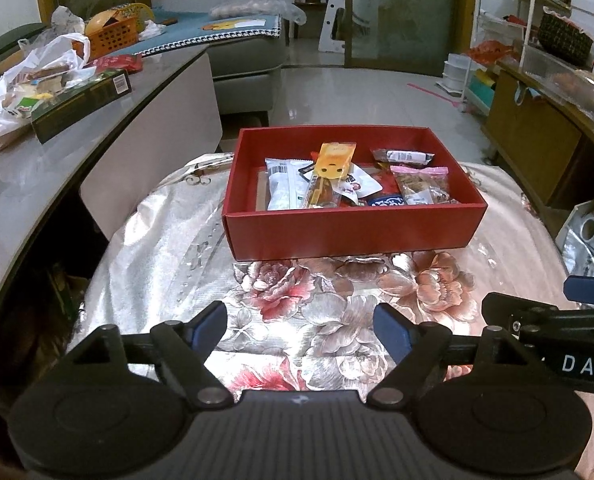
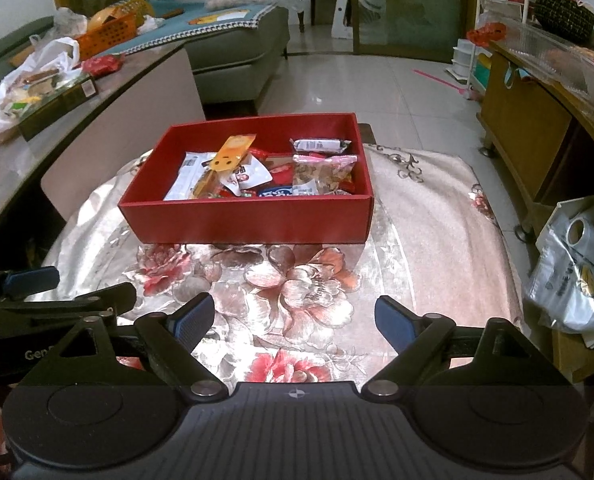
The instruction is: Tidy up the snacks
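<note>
My left tongs (image 1: 301, 330) hang well open and empty over the flowered satin cloth (image 1: 177, 240); my right tongs (image 2: 295, 320) likewise. The shallow red cardboard box (image 1: 349, 232) sits at twelve o'clock, holding the snacks. From nine to three inside: a white crinkly packet (image 1: 283, 184), a stiff yellow carded strip (image 1: 331, 168) leaning across it, and a clear bag of nuts with pink seal (image 1: 421, 186). All look light and slippery; I'd pinch each by a sealed edge. The front wall hides their lower ends, and the pile buries the packets beneath.
</note>
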`<state>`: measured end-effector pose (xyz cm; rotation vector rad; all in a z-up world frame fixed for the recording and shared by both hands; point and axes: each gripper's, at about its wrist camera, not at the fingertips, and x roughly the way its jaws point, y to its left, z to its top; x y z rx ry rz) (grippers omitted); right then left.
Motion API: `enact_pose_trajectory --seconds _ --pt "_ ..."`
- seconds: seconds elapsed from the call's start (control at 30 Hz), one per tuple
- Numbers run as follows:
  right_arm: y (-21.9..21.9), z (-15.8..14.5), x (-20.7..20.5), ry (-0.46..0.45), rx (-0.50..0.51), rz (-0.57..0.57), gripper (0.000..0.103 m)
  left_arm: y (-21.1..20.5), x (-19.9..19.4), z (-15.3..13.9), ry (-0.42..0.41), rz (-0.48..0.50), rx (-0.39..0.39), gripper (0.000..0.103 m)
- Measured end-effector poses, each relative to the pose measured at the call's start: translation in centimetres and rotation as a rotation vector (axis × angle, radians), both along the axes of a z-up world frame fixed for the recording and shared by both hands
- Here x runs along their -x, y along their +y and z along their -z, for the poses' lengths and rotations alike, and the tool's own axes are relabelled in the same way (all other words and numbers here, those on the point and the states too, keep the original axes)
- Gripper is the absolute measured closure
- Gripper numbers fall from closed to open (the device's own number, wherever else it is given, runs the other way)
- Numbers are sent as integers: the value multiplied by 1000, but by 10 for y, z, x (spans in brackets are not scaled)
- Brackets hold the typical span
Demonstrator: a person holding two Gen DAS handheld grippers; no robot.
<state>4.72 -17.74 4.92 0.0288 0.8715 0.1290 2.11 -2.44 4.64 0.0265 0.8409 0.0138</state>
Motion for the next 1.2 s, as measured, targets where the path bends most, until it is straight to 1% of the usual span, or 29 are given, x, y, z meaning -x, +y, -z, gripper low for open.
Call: enact_pose_trajectory --seconds 0.6,0.83,1.0,1.2 --pt "1 1 3 8 4 -2 11 -1 5 0 -3 1 -11 27" --pt "0 2 5 6 3 -2 11 -2 8 -2 -26 5 -26 27" --pt "0 2 6 8 2 -1 8 -2 8 -3 -30 6 -30 27" --pt "-1 0 8 12 3 -3 8 -1 9 -2 -28 7 -31 27"
